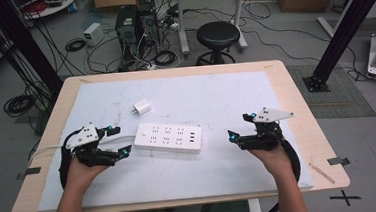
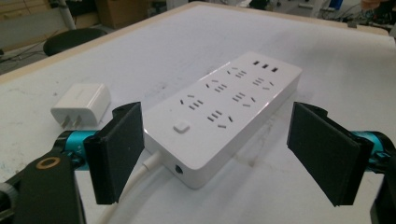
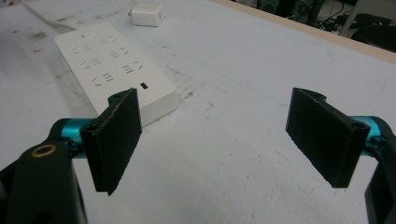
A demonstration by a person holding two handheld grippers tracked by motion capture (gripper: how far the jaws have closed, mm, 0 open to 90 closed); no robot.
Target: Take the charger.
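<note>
on the counter (image 1: 285, 86), under a scuffed white mat (image 1: 225, 93), the white power strip (image 1: 168, 138) lies flat near the middle, its white cable (image 2: 135, 186) running off toward the person's left. the left hand-held gripper (image 1: 119, 140) sits just beside the strip's cable end, jaws spread wide and holding nothing; in the left gripper view the strip's end lies between and just ahead of the black pads (image 2: 116, 151), not touched. the right hand-held gripper (image 1: 241, 126) rests apart from the strip's other end, also released and empty, its pads (image 3: 114, 140) aimed past the strip's corner at bare mat. the small white charger (image 1: 141, 108) lies on its side beyond the strip, apart from it, prongs pointing away from the strip.

my judgement of the risks: the strip is smooth and wide, so a grip by the left jaws on its end could slip or swing it round, and the cable may drag against the move. the charger is small and light; a pinch off centre could tip it or skate it across the mat. if its prongs meet the sockets tilted, they may jam or shove the unheld strip away.
</note>
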